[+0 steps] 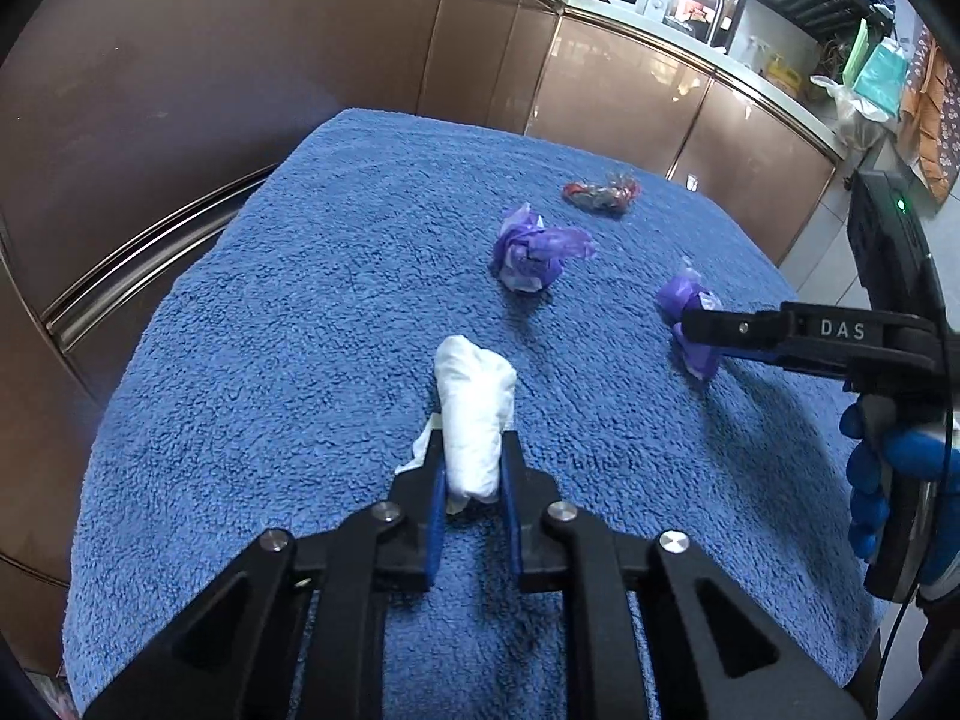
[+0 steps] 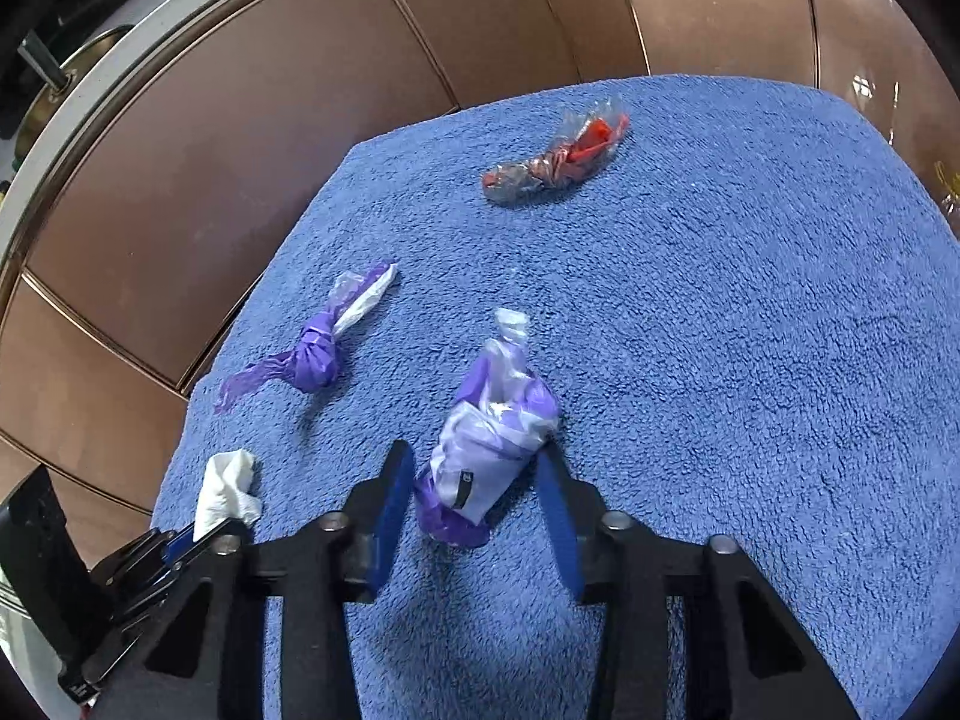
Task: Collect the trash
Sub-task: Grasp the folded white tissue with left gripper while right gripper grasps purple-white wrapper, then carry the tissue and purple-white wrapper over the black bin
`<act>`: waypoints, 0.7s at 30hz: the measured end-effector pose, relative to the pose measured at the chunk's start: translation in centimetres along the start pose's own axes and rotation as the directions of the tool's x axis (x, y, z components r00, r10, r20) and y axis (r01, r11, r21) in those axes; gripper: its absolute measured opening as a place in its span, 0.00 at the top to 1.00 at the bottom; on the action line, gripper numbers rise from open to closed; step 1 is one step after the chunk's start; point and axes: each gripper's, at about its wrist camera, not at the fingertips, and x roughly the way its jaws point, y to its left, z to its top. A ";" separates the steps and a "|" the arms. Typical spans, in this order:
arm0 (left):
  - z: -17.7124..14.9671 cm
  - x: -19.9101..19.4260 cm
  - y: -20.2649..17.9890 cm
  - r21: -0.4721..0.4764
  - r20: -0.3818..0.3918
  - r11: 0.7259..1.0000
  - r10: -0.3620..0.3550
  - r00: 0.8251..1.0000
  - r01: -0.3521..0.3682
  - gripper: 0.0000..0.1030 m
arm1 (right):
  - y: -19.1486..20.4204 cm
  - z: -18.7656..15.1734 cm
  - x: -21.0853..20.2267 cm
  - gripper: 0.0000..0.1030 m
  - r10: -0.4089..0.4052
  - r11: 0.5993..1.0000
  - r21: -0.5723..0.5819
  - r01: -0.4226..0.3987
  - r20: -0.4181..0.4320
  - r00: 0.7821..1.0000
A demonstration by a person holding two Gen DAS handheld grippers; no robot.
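The blue-towelled surface (image 2: 720, 330) ends just short of brown cabinet doors (image 2: 300, 120) at its far and left edges, with bare towel open to the right. The left hand-held gripper (image 1: 474, 474) is clamped on a white tissue wad (image 1: 474, 420) whose long axis runs away along the fingers. The right hand-held gripper (image 2: 474, 510) straddles a purple-and-white bag wad (image 2: 486, 450) lying lengthwise between partly open pads, right pad touching; a knotted purple wad (image 2: 312, 354) and a red-and-clear wrapper (image 2: 552, 162) lie apart beyond.

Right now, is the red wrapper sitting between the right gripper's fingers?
No, the right gripper straddles a purple and white wrapper; the red wrapper lies apart, further back on the blue towel.
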 end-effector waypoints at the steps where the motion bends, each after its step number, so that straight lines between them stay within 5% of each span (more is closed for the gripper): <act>1: -0.1 -0.2 0.1 -0.007 0.005 1.000 0.004 1.000 -0.004 0.87 | -0.1 -0.1 -0.1 0.70 0.005 1.000 0.004 -0.005 0.004 1.000; 14: -0.8 -3.3 1.4 -0.126 0.049 0.991 0.044 0.998 -0.038 0.87 | 0.0 -2.3 -7.1 0.76 0.070 0.996 -0.055 -0.065 0.100 0.992; 21: 0.1 -6.6 -1.5 -0.073 0.086 0.996 0.047 0.995 -0.040 0.87 | -2.7 -4.3 -13.4 0.76 0.034 0.998 -0.055 -0.023 0.205 0.978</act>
